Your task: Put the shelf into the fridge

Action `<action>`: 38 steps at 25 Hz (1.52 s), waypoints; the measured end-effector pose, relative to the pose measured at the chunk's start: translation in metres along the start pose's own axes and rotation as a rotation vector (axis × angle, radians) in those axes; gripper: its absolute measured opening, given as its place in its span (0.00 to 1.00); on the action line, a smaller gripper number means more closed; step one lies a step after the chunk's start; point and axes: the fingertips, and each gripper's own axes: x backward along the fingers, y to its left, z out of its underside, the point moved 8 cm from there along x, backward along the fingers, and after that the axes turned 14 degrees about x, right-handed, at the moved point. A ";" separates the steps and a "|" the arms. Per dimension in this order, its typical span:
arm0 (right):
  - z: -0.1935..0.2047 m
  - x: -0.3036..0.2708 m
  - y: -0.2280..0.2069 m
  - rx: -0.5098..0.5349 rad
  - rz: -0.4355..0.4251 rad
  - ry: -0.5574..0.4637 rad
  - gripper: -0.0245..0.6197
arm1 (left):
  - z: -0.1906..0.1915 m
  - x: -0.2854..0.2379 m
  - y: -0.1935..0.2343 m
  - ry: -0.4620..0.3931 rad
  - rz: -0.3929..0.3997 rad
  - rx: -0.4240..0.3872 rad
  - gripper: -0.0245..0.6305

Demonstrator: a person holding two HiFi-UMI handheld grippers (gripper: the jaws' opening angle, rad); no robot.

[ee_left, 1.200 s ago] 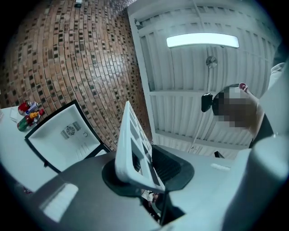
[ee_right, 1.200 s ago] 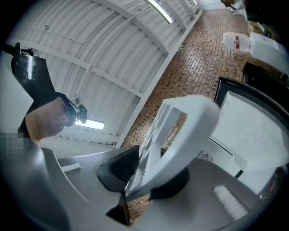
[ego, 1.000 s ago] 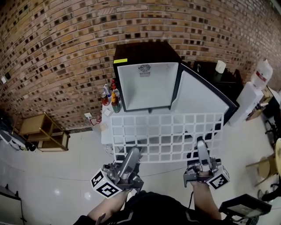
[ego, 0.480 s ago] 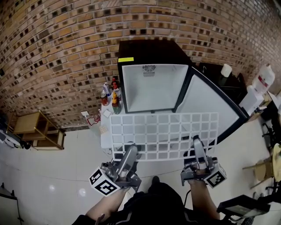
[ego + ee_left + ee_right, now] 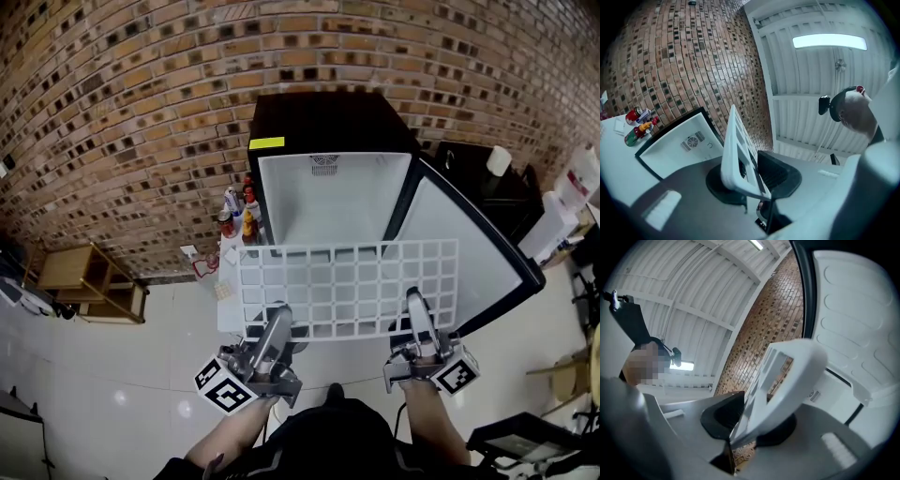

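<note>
– Two big surfaces first, yes?
– Yes. Brick wall (image 5: 112,112) fills the back, and pale, shiny floor (image 5: 112,375) runs below it.
– What stands against the wall?
– One black fridge (image 5: 328,117), white inside, with its door (image 5: 469,253) swung wide to the right.
– Where is the shelf?
– The shelf (image 5: 347,281), a white grid, is held in the air in front of the open fridge, lying nearly flat. In the head view its far edge runs along the bottom of the opening. I cannot tell whether it is past the sill.
– Anything else around?
– A low wooden rack (image 5: 89,281) sits well off to the left by the wall. A small white table (image 5: 230,314) stands just beside the fridge's left side, partly under the shelf's left corner.
– And the grippers?
– The left gripper (image 5: 277,323) is clamped on the shelf's near edge toward its left end. The right gripper (image 5: 414,305) is clamped on the same edge toward its right end. Each gripper view shows the white rim squeezed between two black pads (image 5: 780,173), with the gripper tilted upward.
– The cubes?
– One marker cube (image 5: 223,386) rides at the back of the left gripper and another at the back of the right.
– Small things?
– Several bottles (image 5: 239,216) cluster on the table against the fridge. A yellow label (image 5: 266,143) sits at the fridge's top left front corner, and a small vent (image 5: 324,165) is high on its inner back wall.
</note>
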 end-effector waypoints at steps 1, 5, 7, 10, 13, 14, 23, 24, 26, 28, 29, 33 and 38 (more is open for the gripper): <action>0.000 -0.003 -0.006 -0.003 0.001 0.011 0.16 | 0.002 -0.004 0.005 -0.001 -0.011 0.005 0.14; 0.003 -0.012 -0.040 -0.033 0.016 0.039 0.16 | 0.009 -0.022 0.027 -0.006 -0.060 0.019 0.14; 0.007 -0.013 -0.060 -0.053 0.029 0.050 0.16 | 0.012 -0.031 0.038 -0.004 -0.085 0.022 0.14; 0.014 -0.015 -0.086 -0.082 0.044 0.074 0.16 | 0.016 -0.041 0.054 -0.007 -0.118 0.034 0.14; 0.017 -0.020 -0.103 -0.104 0.040 0.086 0.16 | 0.021 -0.049 0.069 -0.003 -0.140 0.037 0.14; 0.018 -0.021 -0.111 -0.109 0.042 0.089 0.16 | 0.022 -0.053 0.074 -0.002 -0.145 0.038 0.14; 0.035 -0.036 -0.150 -0.151 0.074 0.116 0.16 | 0.020 -0.073 0.110 0.015 -0.209 0.069 0.14; 0.039 -0.038 -0.153 -0.156 0.082 0.118 0.16 | 0.018 -0.074 0.115 0.019 -0.214 0.074 0.14; 0.046 -0.042 -0.157 -0.164 0.097 0.126 0.16 | 0.015 -0.074 0.126 0.027 -0.226 0.088 0.14; 0.052 -0.049 -0.163 -0.165 0.110 0.138 0.16 | 0.010 -0.076 0.138 0.030 -0.234 0.104 0.14; 0.055 -0.053 -0.166 -0.164 0.115 0.144 0.16 | 0.007 -0.077 0.143 0.030 -0.235 0.109 0.14; 0.068 -0.066 -0.182 -0.164 0.138 0.166 0.16 | -0.001 -0.083 0.169 0.033 -0.249 0.136 0.14; 0.086 -0.073 -0.200 -0.177 0.188 0.190 0.16 | -0.005 -0.087 0.201 0.058 -0.279 0.184 0.14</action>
